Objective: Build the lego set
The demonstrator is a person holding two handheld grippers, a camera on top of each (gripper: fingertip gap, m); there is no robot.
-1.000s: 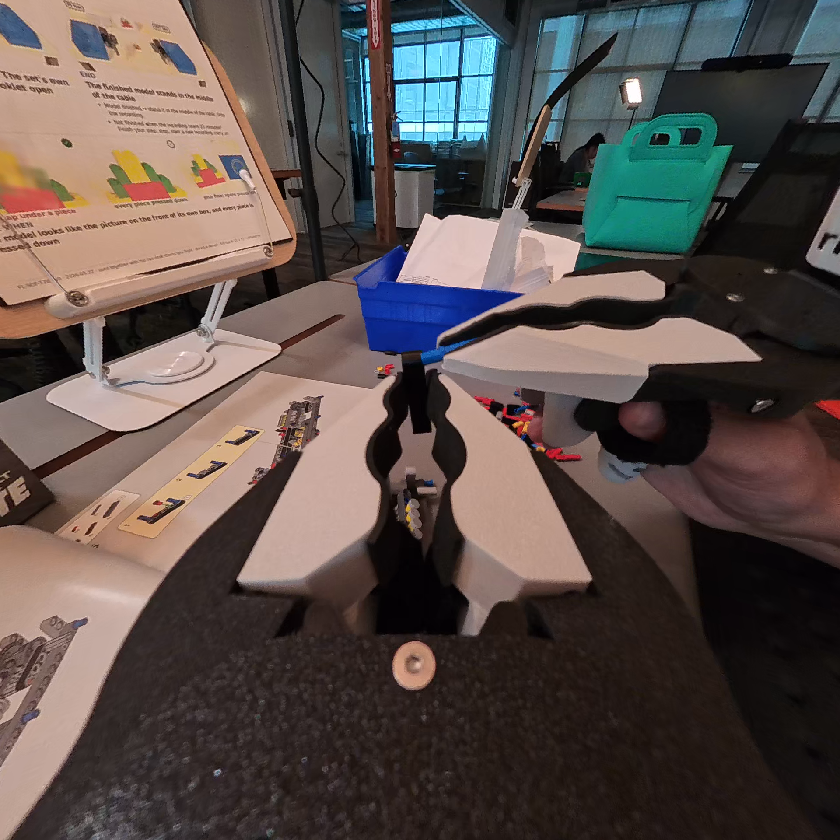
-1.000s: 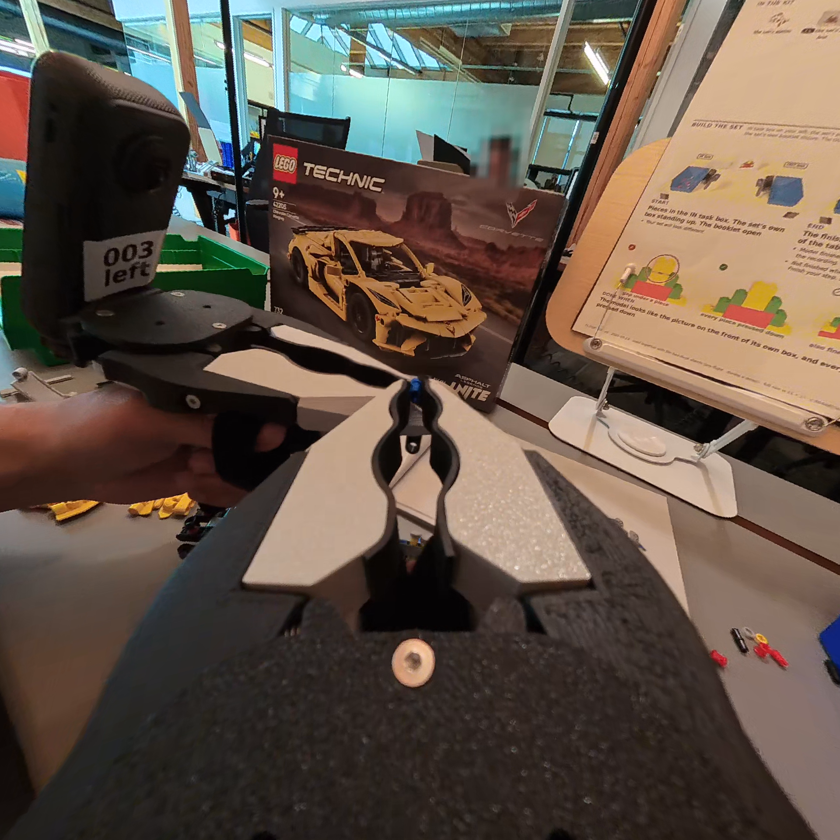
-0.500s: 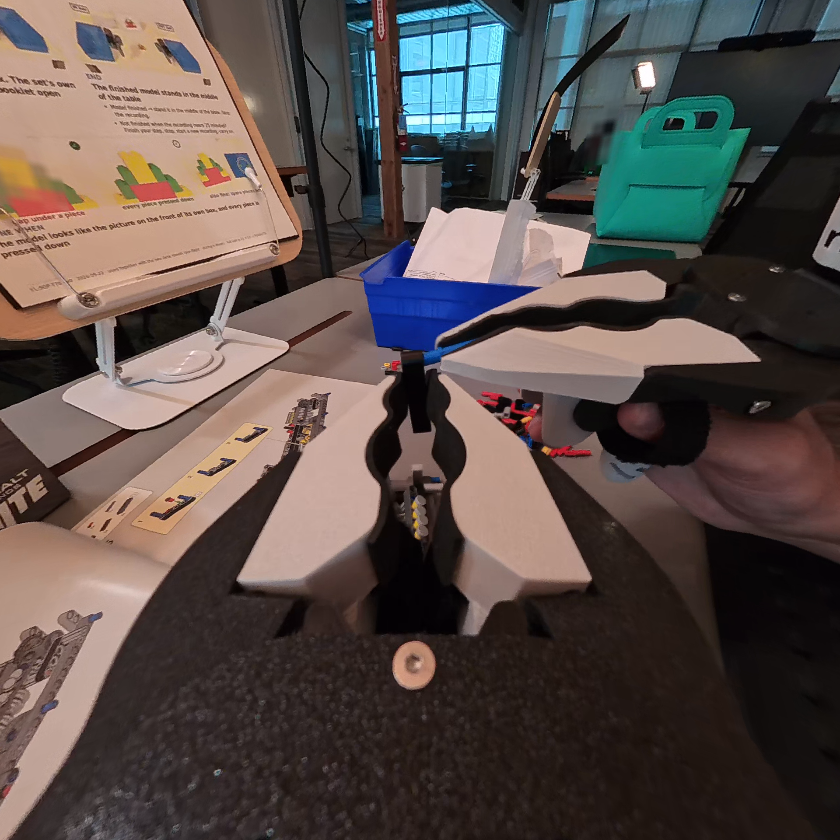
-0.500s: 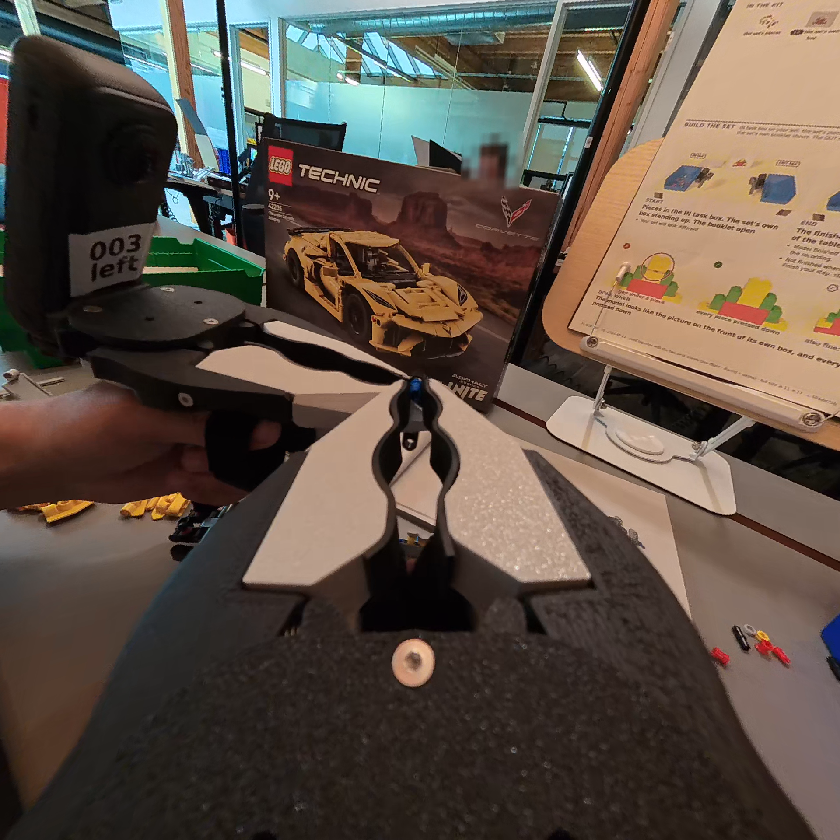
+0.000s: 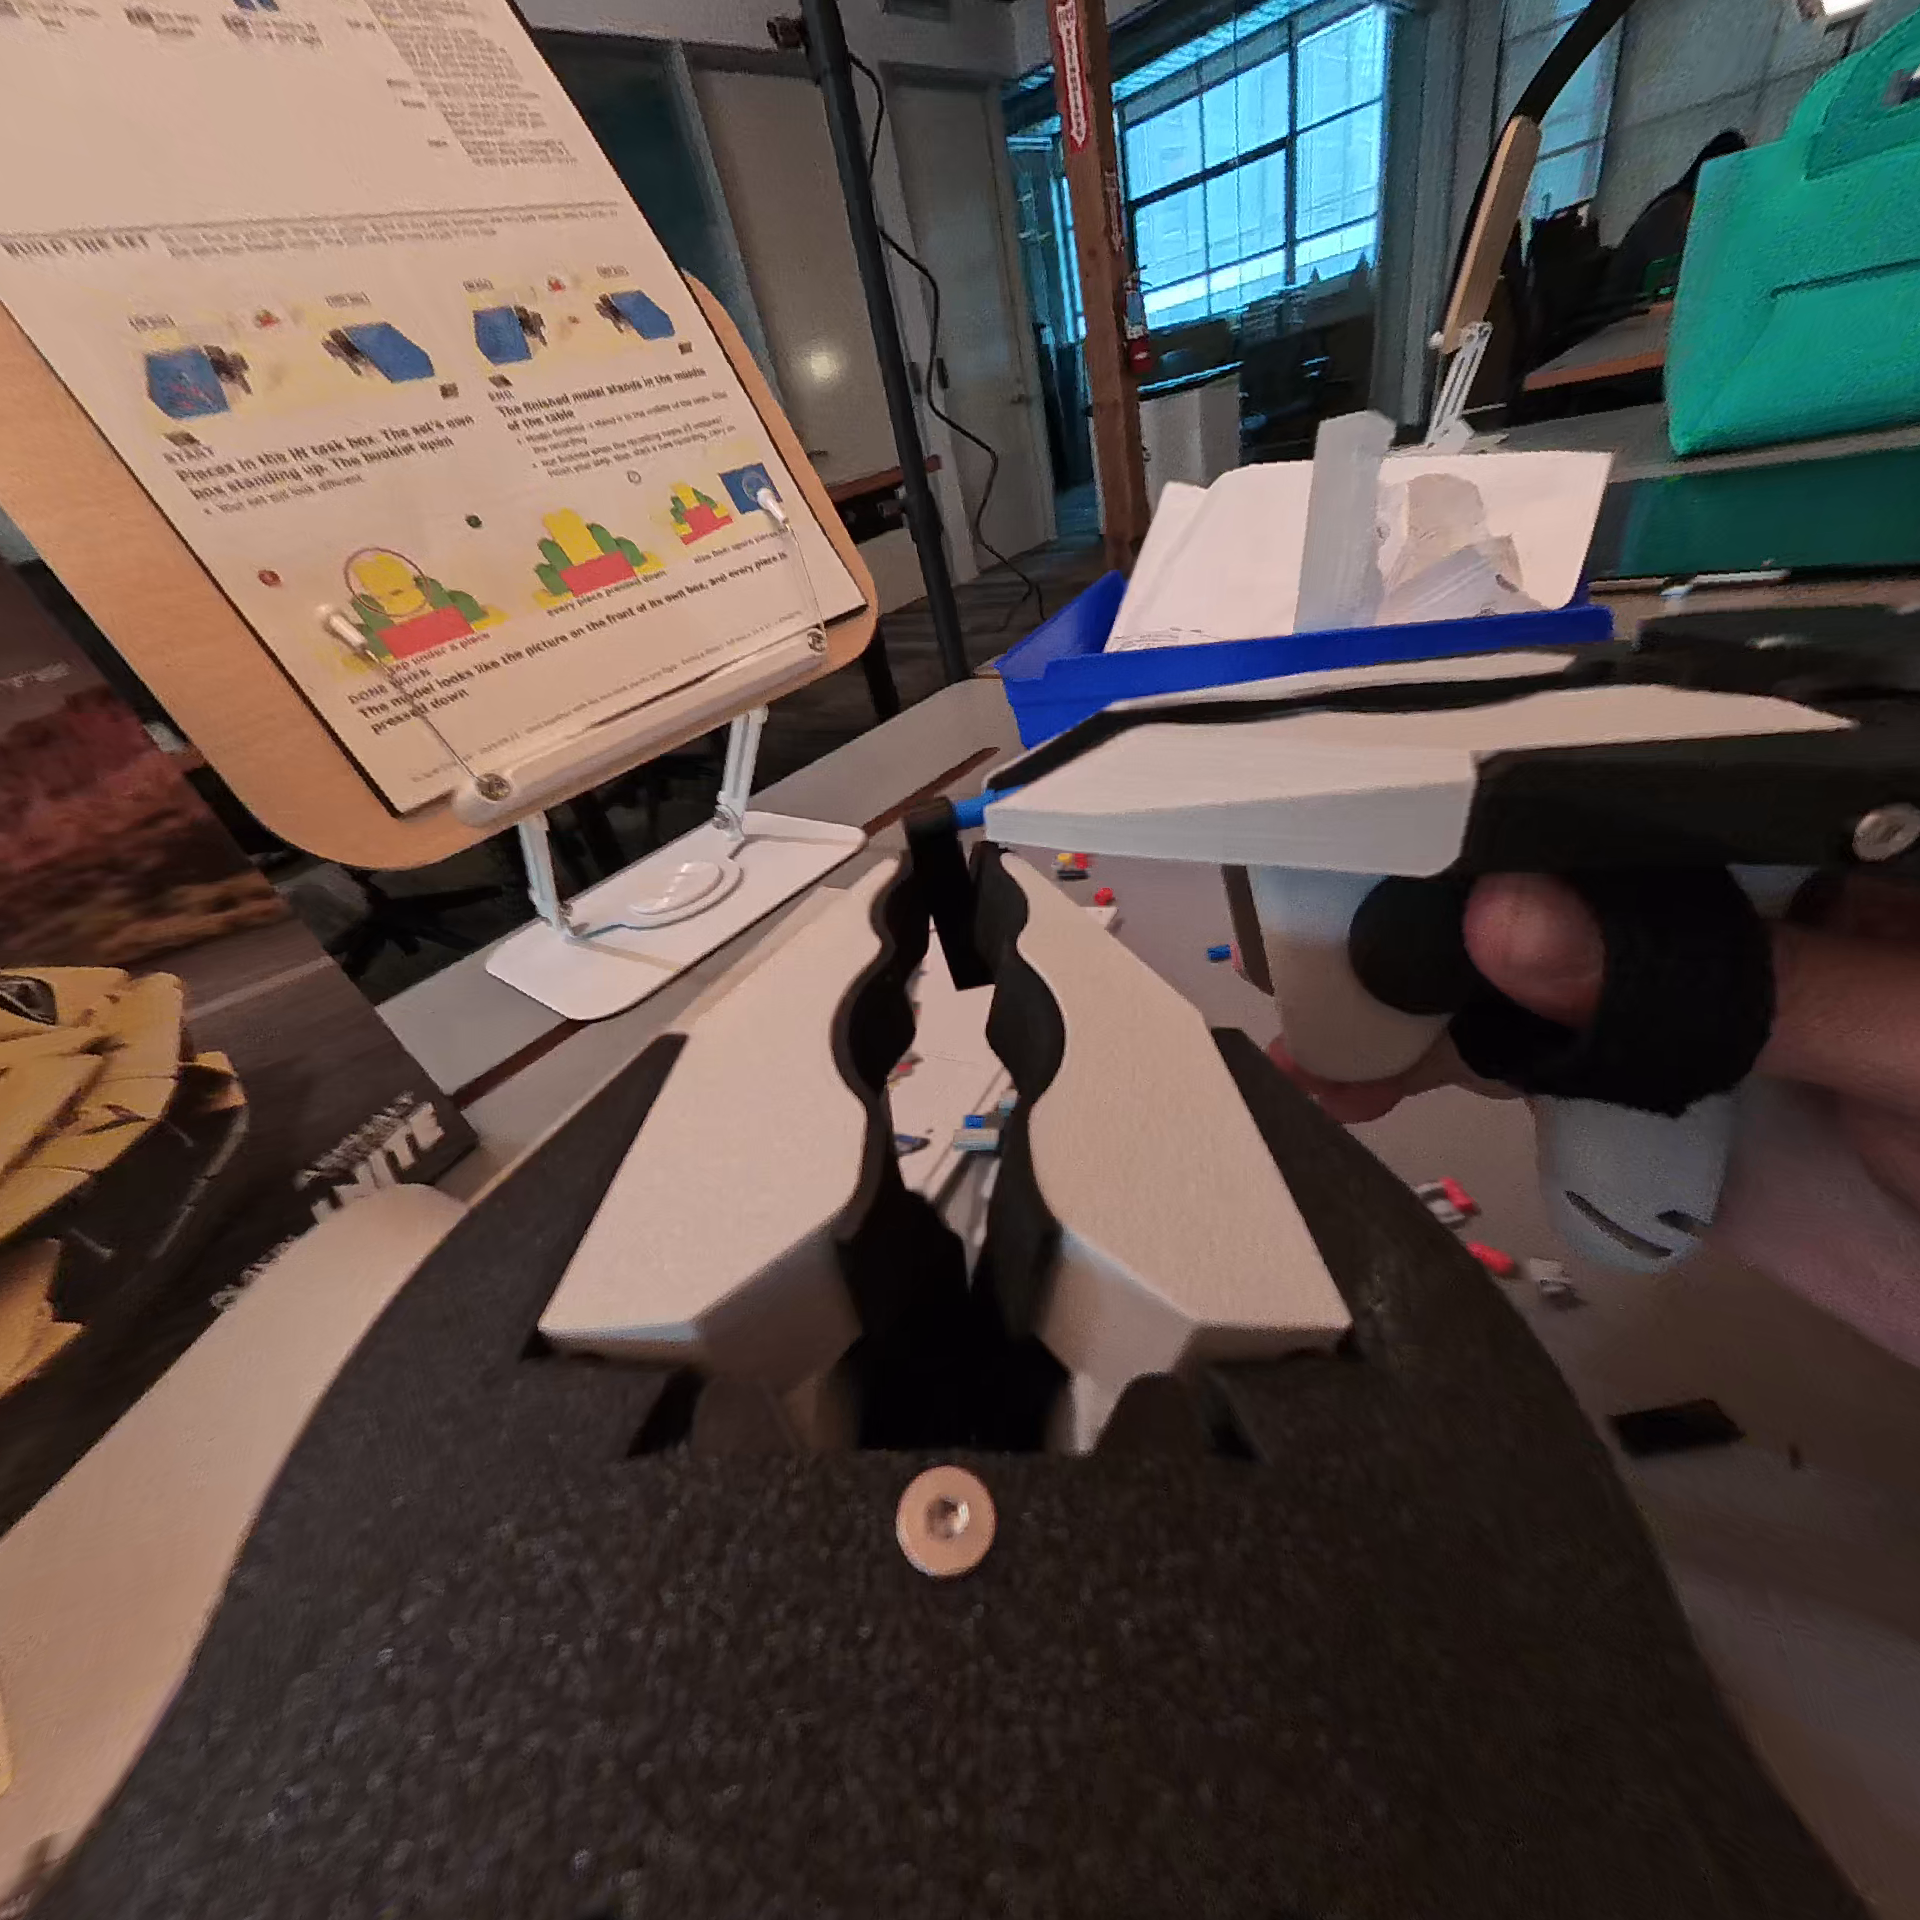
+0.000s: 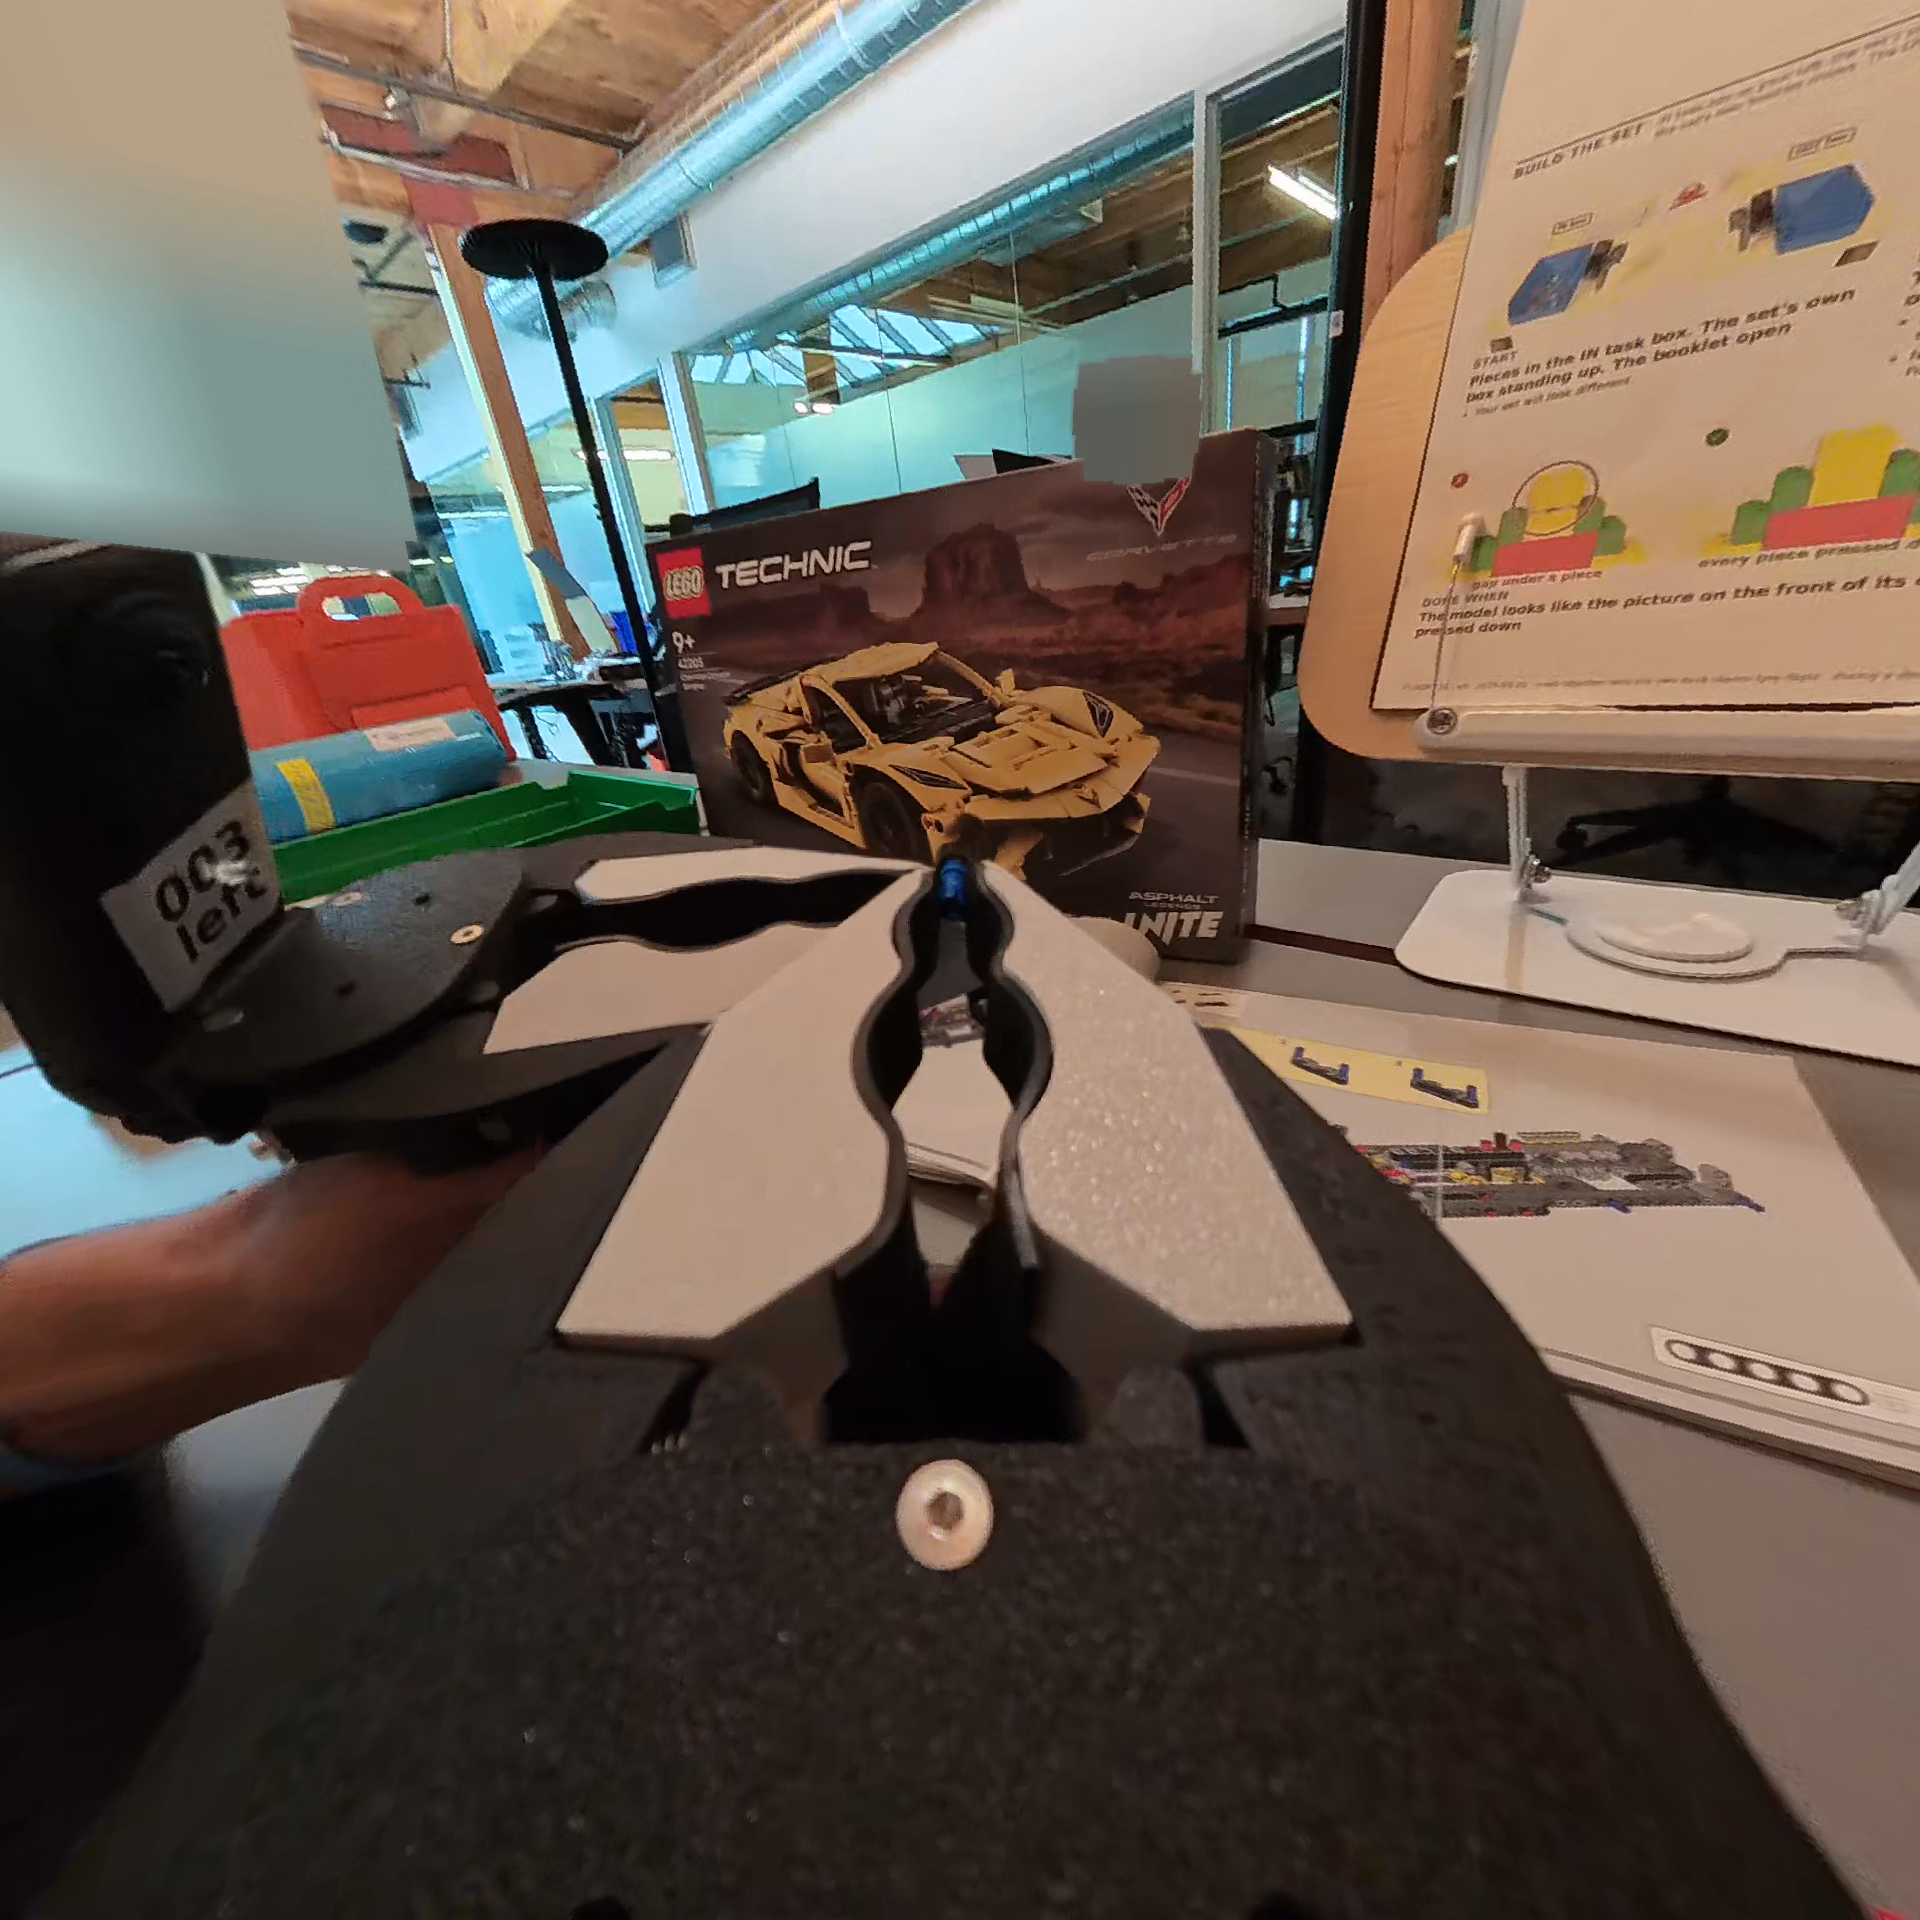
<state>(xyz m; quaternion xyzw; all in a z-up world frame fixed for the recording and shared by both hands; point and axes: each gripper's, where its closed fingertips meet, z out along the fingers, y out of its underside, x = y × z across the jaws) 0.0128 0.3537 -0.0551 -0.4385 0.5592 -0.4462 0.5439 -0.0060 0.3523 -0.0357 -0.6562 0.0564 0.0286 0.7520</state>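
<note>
We count two grippers [image 5: 951, 883] [image 6: 951, 904], one black piece [image 5: 951, 914], one blue pin [image 6: 951, 885], one set box [image 6: 966, 707], one open booklet [image 6: 1558, 1174], one sheet stand [image 5: 665, 914], one blue bin [image 5: 1247, 665] and several loose pieces [image 5: 1455, 1205], too blurred to count.

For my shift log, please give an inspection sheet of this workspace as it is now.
Surface: grey table, open instruction booklet lying flat.
Job's things: black lego beam in left hand-held gripper; small blue lego pin in right hand-held gripper, its tip at the beam.
Clutter: small loose lego pieces; blue plastic bin with white paper.
Grippers: both shut.
Cables: black cable hanging behind.
Surroundings: car-picture set box, instruction sheet on stand, green tray.
</note>
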